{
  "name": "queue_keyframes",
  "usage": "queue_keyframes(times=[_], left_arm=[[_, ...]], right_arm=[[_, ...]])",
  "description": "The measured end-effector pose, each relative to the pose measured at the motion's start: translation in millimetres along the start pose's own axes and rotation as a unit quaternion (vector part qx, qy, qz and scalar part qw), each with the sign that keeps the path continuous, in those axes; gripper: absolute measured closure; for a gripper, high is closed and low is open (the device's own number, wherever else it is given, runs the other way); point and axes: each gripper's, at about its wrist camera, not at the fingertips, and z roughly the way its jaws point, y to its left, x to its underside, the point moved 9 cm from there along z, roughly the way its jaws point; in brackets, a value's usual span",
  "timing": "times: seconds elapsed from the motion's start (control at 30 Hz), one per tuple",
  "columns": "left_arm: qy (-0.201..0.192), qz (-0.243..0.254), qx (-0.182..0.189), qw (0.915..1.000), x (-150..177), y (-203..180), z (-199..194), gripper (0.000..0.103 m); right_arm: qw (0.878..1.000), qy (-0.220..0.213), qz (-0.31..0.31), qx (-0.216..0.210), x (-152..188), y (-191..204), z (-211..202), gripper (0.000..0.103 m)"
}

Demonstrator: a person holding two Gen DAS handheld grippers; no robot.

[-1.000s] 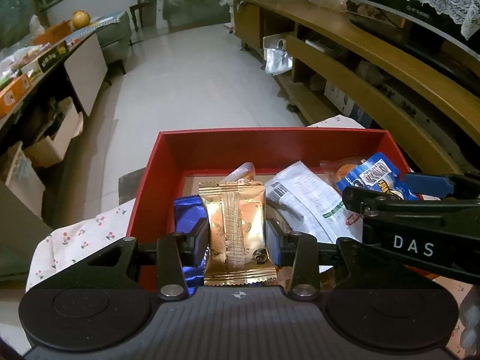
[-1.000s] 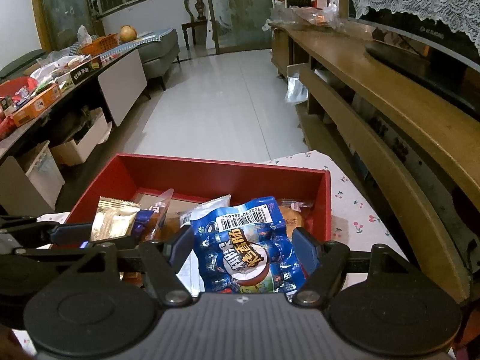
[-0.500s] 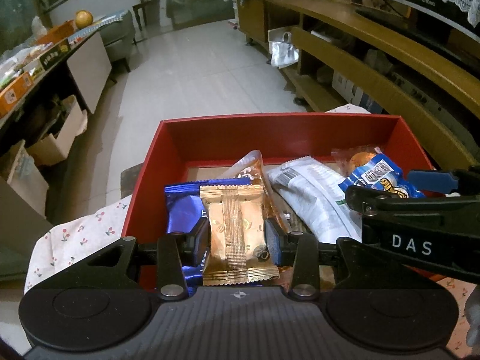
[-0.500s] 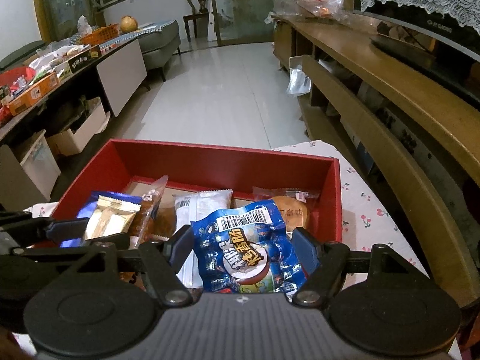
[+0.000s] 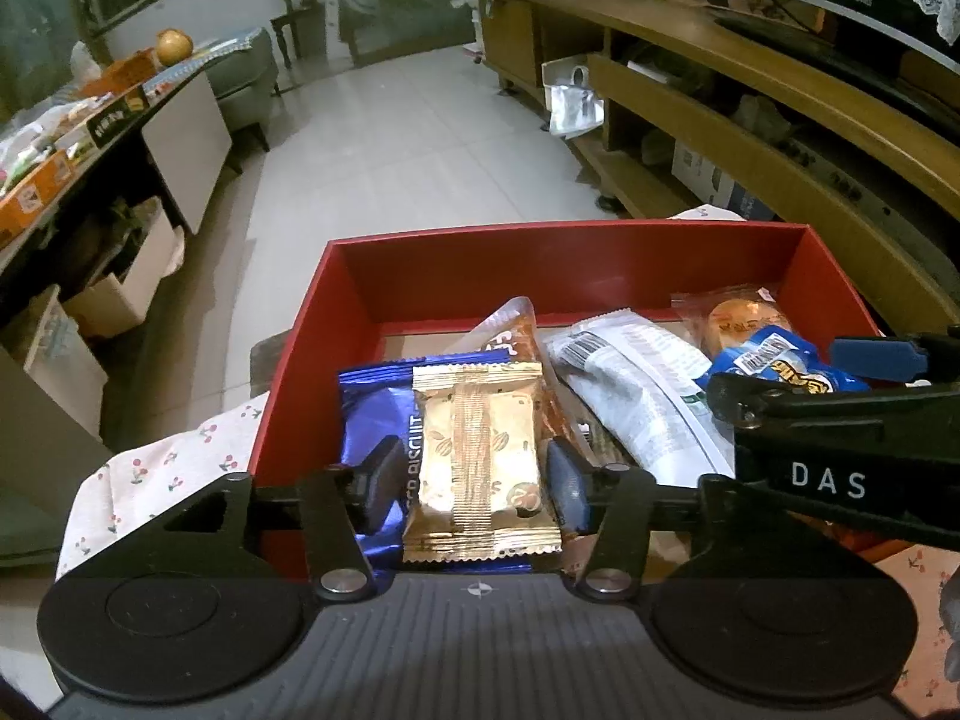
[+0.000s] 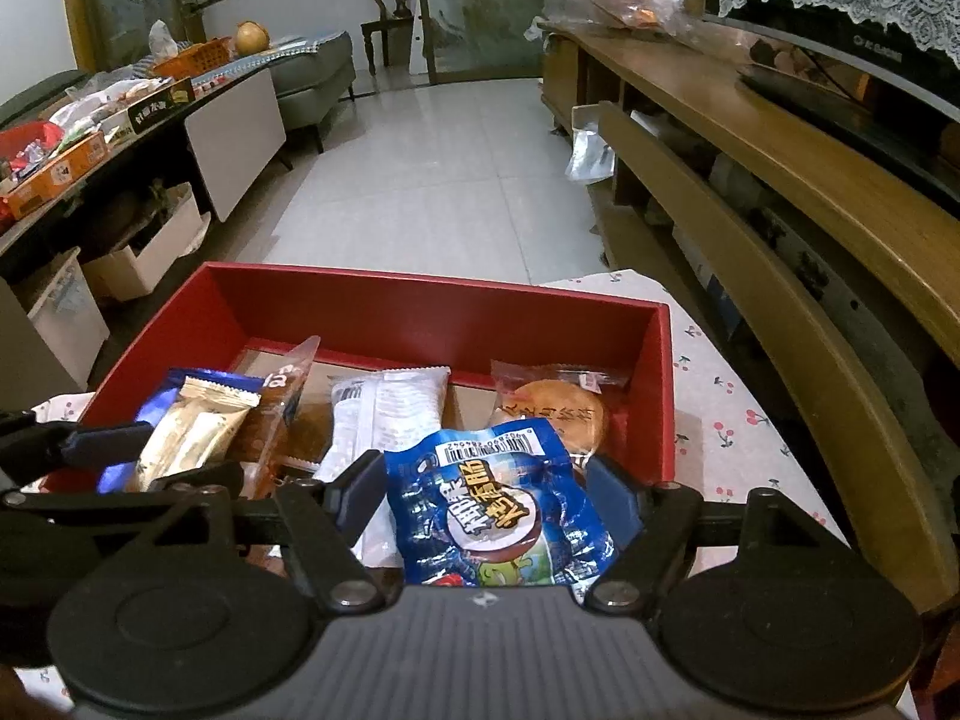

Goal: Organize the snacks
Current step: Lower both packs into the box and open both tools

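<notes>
A red box (image 5: 564,252) sits on a floral cloth and holds several snacks. My left gripper (image 5: 474,474) is over the box's near left part, its fingers spread wider than the gold packet (image 5: 477,450), which lies on a dark blue biscuit pack (image 5: 375,414). My right gripper (image 6: 486,492) is over the near right part, its fingers spread around a blue snack bag (image 6: 498,504) that rests in the box. A white packet (image 6: 384,414), an orange wrapper (image 6: 282,402) and a round pastry (image 6: 555,414) lie further in.
The floral cloth (image 6: 732,420) covers the small table under the box. A long wooden TV bench (image 6: 780,180) runs along the right. A cluttered low table (image 6: 120,114) and boxes (image 6: 144,252) stand on the left. Tiled floor (image 6: 444,168) lies beyond.
Both grippers have drawn back and risen a little. Their fingers have spread apart from the gold packet and the blue bag, which now lie in the box. The blue biscuit pack shows more.
</notes>
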Motion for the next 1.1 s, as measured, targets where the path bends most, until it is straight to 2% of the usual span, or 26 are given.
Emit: queue_keyframes(times=[0.63,1.1], left_arm=[[-0.012,-0.006,-0.003,0.9999,-5,6,-9,0.02],[-0.021,-0.01,0.002,0.9997,-1,8,-29,0.017]], right_arm=[[1.0,-0.012,-0.014,0.017,-3,-4,-11,0.014],[0.999,-0.028,-0.012,0.017,-2,-4,-37,0.013]])
